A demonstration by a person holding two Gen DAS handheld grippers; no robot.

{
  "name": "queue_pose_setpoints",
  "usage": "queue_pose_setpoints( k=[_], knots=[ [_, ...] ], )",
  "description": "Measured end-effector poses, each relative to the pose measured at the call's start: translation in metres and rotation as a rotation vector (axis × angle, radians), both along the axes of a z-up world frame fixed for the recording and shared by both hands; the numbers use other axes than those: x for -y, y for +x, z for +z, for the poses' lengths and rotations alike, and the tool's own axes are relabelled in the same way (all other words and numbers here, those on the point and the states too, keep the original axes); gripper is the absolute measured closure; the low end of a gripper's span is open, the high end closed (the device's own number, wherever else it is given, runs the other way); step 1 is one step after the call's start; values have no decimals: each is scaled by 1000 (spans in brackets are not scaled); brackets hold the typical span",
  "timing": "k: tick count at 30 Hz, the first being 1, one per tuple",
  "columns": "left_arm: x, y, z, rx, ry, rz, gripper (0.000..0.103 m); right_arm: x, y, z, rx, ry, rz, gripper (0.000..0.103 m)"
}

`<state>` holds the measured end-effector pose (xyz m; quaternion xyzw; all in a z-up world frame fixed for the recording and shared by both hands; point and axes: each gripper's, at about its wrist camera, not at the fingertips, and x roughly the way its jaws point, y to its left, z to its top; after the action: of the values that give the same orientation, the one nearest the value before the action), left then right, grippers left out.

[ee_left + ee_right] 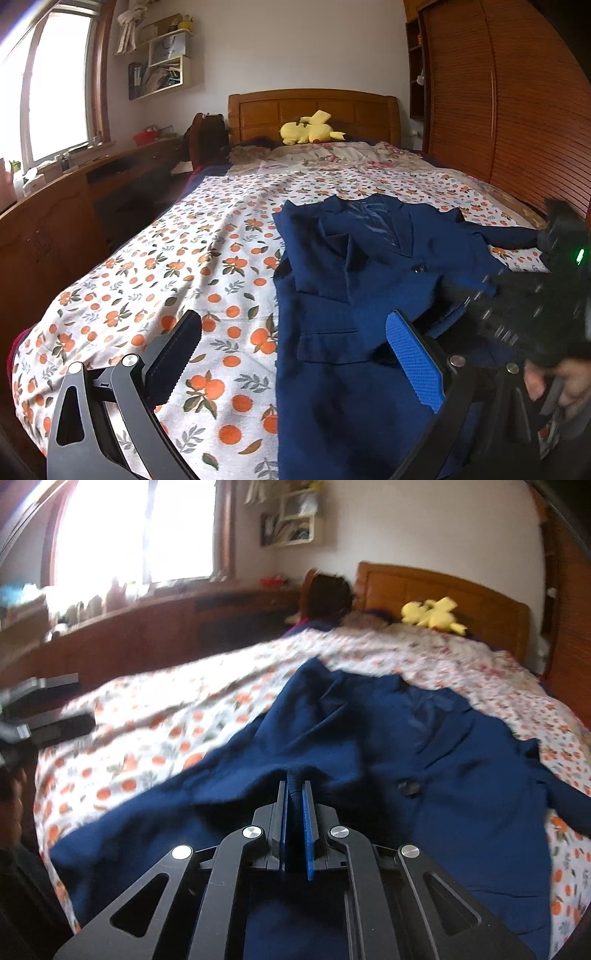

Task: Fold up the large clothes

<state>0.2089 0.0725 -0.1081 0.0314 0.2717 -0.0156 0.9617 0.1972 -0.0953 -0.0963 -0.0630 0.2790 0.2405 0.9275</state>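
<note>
A dark blue jacket [354,266] lies face up on the bed [155,280], over the orange-print sheet, with its collar toward the headboard and one sleeve stretched out to the right side.

The right gripper [295,797] is pinched nearly shut on a ridge of the jacket's cloth near the hem side — a small fold of blue fabric stands up between its pads. The left gripper [291,332] hangs over the jacket's left edge with its fingers wide apart and nothing in them.

The step in hand looks like the first fold, carrying the gripped part across the body of the jacket. To do it well:

- Keep the pinch firm; this cloth is heavy and smooth and may slip out of a shallow bite
- Lift just enough to clear the layer beneath, so the front panels and the button [408,787] do not drag and bunch
- Bring the left gripper down to pin or take the edge beside it — one held point alone will likely let the fold go crooked
- Lay the cloth flat before letting go
</note>
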Motion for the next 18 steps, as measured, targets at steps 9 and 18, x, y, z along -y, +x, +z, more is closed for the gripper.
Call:
queue_pose_setpoints(
  k=[9, 18],
  knots=[
    [19, 6, -4, -13, 6, -34, 3, 45, -3, 24, 54, 46, -72, 98],
    [40, 12, -5, -20, 6, -78, 3, 93, 5, 28, 74, 44, -193, 98]
  ],
)
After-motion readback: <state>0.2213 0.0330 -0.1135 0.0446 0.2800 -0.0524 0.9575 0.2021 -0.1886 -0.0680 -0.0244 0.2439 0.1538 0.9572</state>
